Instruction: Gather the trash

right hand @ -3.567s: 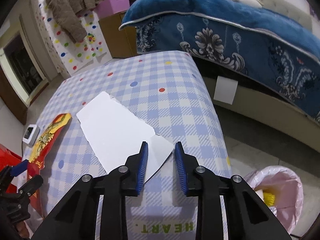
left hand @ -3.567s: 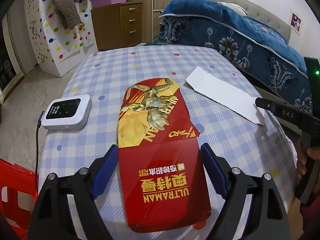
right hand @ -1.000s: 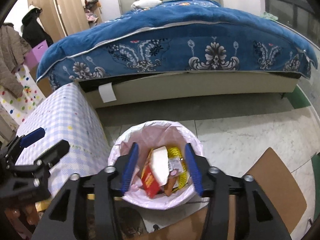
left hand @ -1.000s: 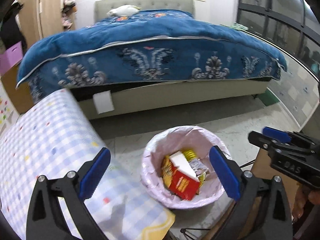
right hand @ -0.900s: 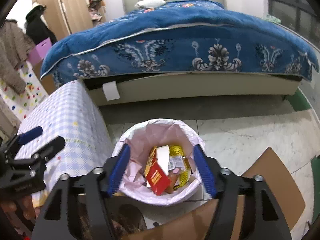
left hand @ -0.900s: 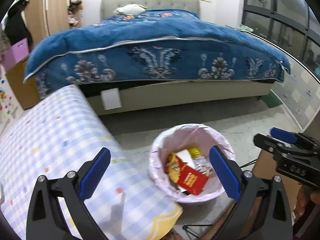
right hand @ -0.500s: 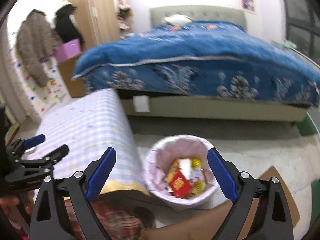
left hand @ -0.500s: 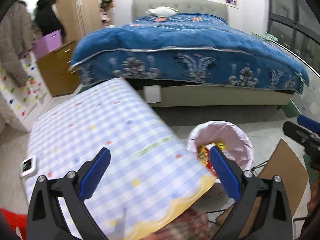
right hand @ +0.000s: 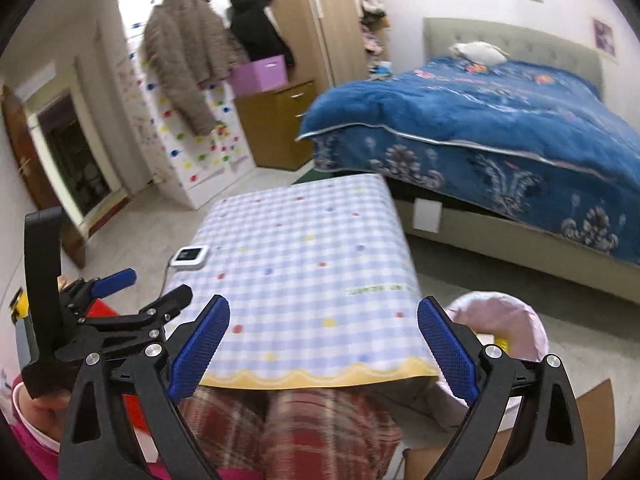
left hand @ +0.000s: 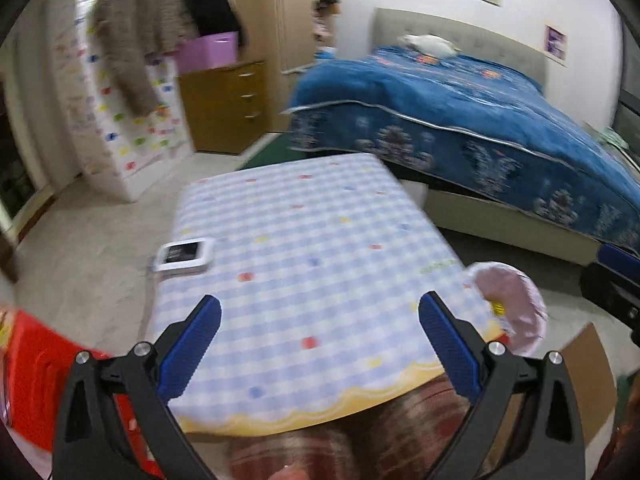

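Trash sits in the pink-lined bin beside the checked table, which carries only a white device. Left gripper and right gripper hover wide open, empty, evidently finished.

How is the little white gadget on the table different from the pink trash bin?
The small flat white gadget lies on the checked tablecloth, near its left edge; the round pink-lined trash bin stands on the floor, beside the table's right corner.
The gadget is a rectangle with a dark screen; the bin is an open round tub.
A cord runs from the gadget; the bin holds something yellow.
Neither gripper touches them.
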